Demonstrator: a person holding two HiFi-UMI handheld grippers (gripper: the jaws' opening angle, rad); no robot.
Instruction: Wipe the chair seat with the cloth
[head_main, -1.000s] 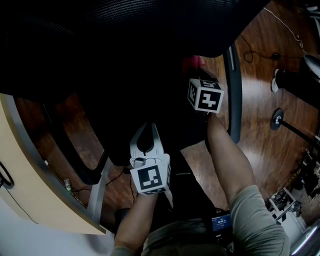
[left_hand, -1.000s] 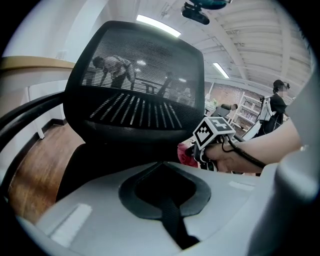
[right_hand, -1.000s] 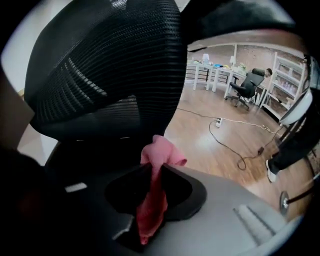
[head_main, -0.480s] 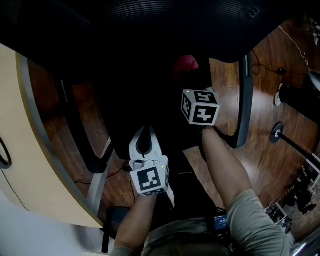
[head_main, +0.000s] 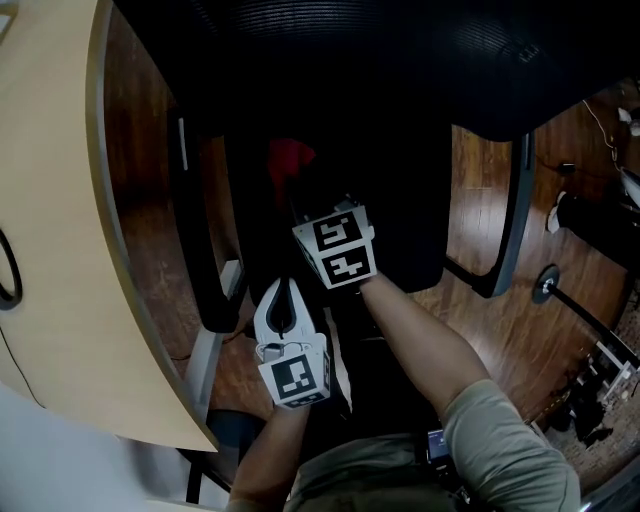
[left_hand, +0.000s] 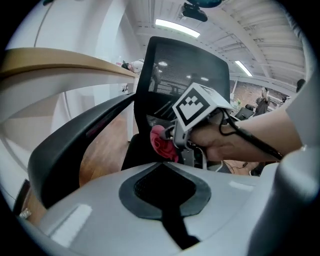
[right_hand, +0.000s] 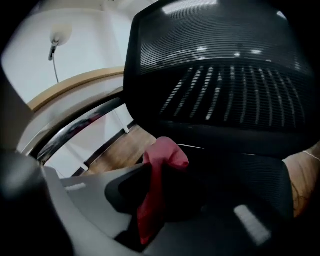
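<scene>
Red cloth (head_main: 290, 158) sticks out just beyond the tips of your right gripper (head_main: 300, 205) in the head view. It sits over the black chair seat (head_main: 400, 200), probably so the wad meets the fabric first. Your left gripper (head_main: 284, 292) hangs just behind the right one, at the seat's front. The left gripper view shows its jaws pressed together on nothing, apparently parked clear of the wiping path. The right gripper view shows those jaws pinching the cloth mid-fold, with the free end bunched past the tips, below the mesh backrest (right_hand: 225, 65).
</scene>
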